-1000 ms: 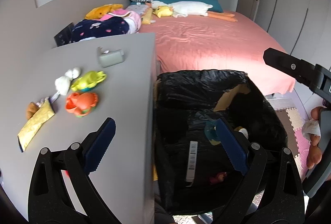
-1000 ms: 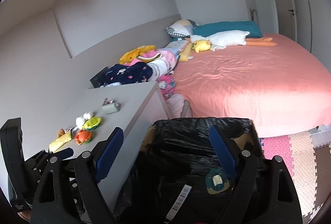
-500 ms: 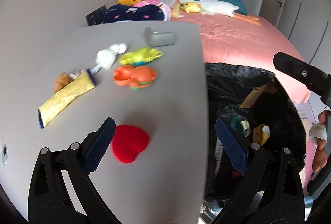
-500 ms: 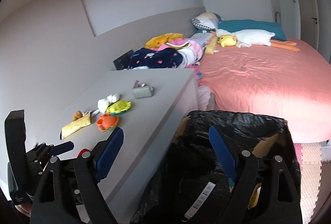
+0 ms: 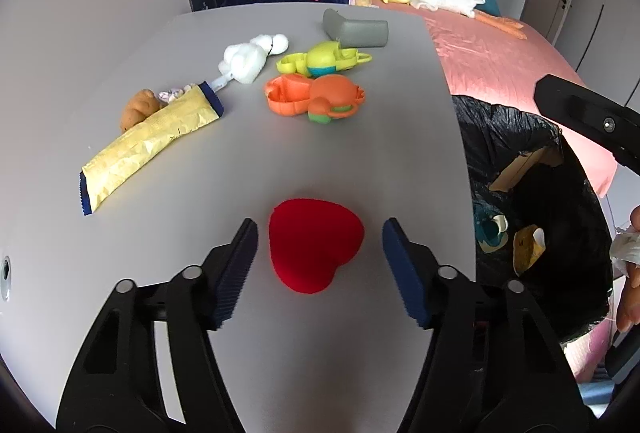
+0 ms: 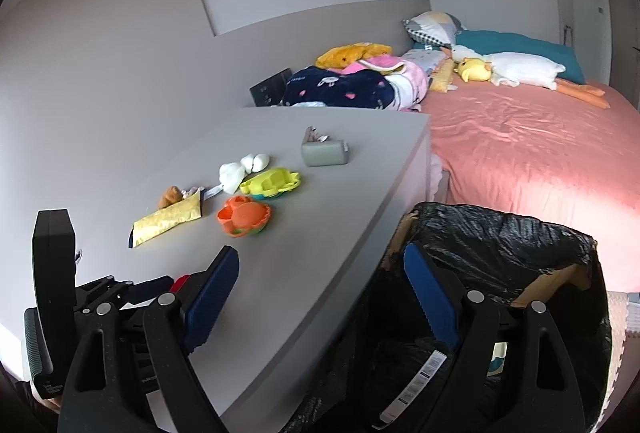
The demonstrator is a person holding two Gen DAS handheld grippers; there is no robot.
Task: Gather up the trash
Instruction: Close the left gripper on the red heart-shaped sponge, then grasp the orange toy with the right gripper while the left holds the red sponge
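A red heart-shaped object (image 5: pixel 314 249) lies on the grey tabletop (image 5: pixel 360 145), between the open fingers of my left gripper (image 5: pixel 318 267), which is not touching it. A yellow wrapper (image 5: pixel 148 143) and white crumpled tissue (image 5: pixel 244 63) lie further back on the left. A bin lined with a black bag (image 5: pixel 532 201) stands right of the table with scraps inside. My right gripper (image 6: pixel 322 299) is open and empty, above the table's edge and the black bag (image 6: pixel 500 257). The wrapper (image 6: pixel 168 219) shows there too.
An orange toy (image 5: pixel 316 99), a yellow-green toy (image 5: pixel 322 59) and a grey case (image 5: pixel 356 29) sit mid-table. A small brown lump (image 5: pixel 138 105) lies by the wrapper. A pink bed (image 6: pixel 520 153) with plush toys is behind. My left gripper's body (image 6: pixel 56 293) shows at lower left.
My left gripper swung from over the bin to the table, came down around the red heart and narrowed its opening. My right gripper shifted left towards the table's edge.
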